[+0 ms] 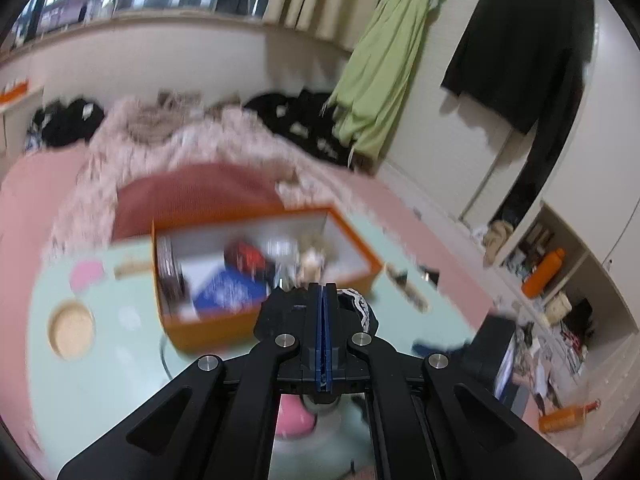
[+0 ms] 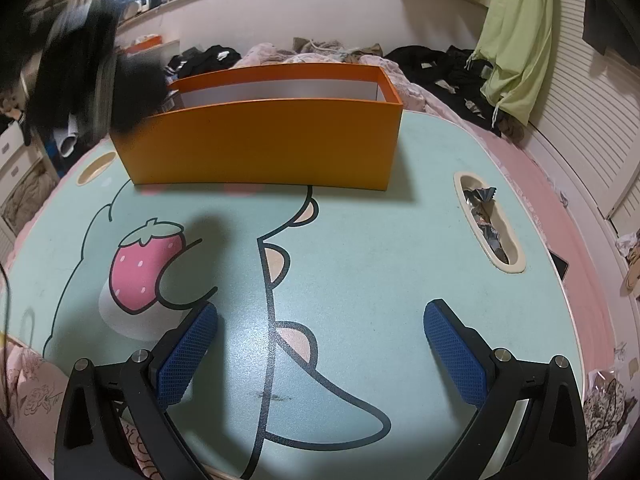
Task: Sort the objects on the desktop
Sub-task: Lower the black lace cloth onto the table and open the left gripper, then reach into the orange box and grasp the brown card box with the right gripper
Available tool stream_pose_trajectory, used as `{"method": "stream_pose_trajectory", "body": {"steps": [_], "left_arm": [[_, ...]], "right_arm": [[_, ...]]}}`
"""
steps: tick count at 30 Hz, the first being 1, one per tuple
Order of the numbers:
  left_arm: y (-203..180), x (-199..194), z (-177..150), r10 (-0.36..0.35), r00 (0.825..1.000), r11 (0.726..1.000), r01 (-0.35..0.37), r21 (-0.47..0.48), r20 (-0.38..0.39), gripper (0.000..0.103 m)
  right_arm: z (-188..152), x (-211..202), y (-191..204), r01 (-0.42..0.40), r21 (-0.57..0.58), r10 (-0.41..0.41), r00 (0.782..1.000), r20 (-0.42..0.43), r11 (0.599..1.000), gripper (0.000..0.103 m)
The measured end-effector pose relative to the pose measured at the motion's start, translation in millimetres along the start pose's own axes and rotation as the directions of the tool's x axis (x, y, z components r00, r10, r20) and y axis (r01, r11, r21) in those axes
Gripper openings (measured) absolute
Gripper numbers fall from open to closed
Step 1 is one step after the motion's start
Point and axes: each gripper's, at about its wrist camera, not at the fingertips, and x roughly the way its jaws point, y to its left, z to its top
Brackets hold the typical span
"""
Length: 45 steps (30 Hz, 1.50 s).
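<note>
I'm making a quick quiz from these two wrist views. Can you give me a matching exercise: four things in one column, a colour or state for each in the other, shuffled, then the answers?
Things
1. left claw
2. right claw
3. box
4. garment hanging by the wardrobe

Colour or state
A. orange
B. light green
C. pads pressed together
D. fingers spread wide, nothing between them

Pairs: 1-C, 2-D, 3-A, 4-B
</note>
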Motion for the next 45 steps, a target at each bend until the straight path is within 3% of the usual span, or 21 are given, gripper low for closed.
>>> {"method": "stream_pose_trajectory", "body": {"steps": [2,6,9,12,15,18,21,23,25,29,32,33,35,36,39,42,43,44,45], "left_arm": [[4,20,-20,0.012,0.999,1.000,-0.013,-0.027,-0.045,0.004],[32,40,-50,0.075,0.992,0.990,-0.086,-0.114,-0.099,0.032],[45,27,-67,0.093,0.992,0.982,-0.106,-0.158,-0.085,0.053],[45,-1,-84,0.115,0.992,0.986,-0.120,-0.112,-0.050,0.074],[47,-15,-102,0.139,0.988,0.987,-0.143,-0.076,-0.061,0.077],[50,-13,-113,0.116,0.988,0.990,-0.123,-0.071,-0.098,0.077],[47,-2,-122,0.097,0.986,0.994,-0.103,-0.036,-0.138,0.077],[42,9,-125,0.102,0.981,0.994,-0.106,-0.011,-0.164,0.077],[33,22,-126,0.142,0.971,0.990,-0.138,0.036,-0.193,0.078],[19,38,-126,0.207,0.959,0.975,-0.187,0.119,-0.193,0.082],[19,39,-130,0.229,0.957,0.969,-0.206,0.139,-0.177,0.082],[18,39,-130,0.084,0.972,0.957,-0.018,0.289,-0.221,0.082],[20,38,-131,0.084,0.973,0.958,-0.019,0.287,-0.216,0.082],[20,38,-131,0.085,0.973,0.957,-0.020,0.288,-0.216,0.082],[20,38,-132,0.089,0.973,0.955,-0.023,0.296,-0.213,0.082],[23,37,-133,0.081,0.974,0.956,-0.016,0.292,-0.212,0.082],[24,36,-132,0.073,0.975,0.958,-0.010,0.286,-0.211,0.082],[24,35,-133,0.069,0.975,0.959,-0.007,0.282,-0.210,0.082],[24,35,-133,0.065,0.976,0.960,-0.004,0.280,-0.210,0.082]], "right_arm": [[0,0,-1,0.001,0.001,-0.001,1.000,0.001,1.000,0.103],[0,-1,-3,0.003,0.006,-0.003,1.000,0.002,1.000,0.103],[0,-2,-3,0.004,0.009,-0.004,1.000,0.003,1.000,0.103],[0,-4,-4,0.002,0.016,-0.002,1.000,0.005,1.000,0.103],[3,-9,-10,-0.055,0.049,0.054,0.998,0.027,0.997,0.102],[15,-27,-8,-0.132,0.066,0.126,0.989,0.083,0.989,0.092],[59,-49,6,-0.250,0.051,0.241,0.960,0.139,0.967,0.089],[97,-54,17,-0.369,0.042,0.361,0.924,0.128,0.929,0.082],[140,-39,30,-0.456,0.082,0.450,0.889,0.079,0.886,0.070],[199,25,57,-0.537,0.213,0.559,0.827,-0.058,0.816,0.053],[208,63,66,-0.463,0.256,0.503,0.856,-0.119,0.848,0.045],[211,74,68,-0.452,0.276,0.500,0.856,-0.133,0.848,0.045],[216,88,70,-0.465,0.307,0.525,0.837,-0.154,0.831,0.045],[218,93,73,-0.457,0.306,0.519,0.840,-0.160,0.835,0.045],[226,99,77,-0.386,0.243,0.432,0.883,-0.182,0.890,0.046],[222,107,58,-0.398,0.316,0.469,0.861,-0.195,0.861,0.045],[219,107,48,-0.379,0.333,0.456,0.869,-0.192,0.863,0.039],[220,101,39,-0.341,0.336,0.414,0.894,-0.173,0.878,0.036],[221,99,35,-0.334,0.332,0.400,0.903,-0.154,0.882,0.036]]}}
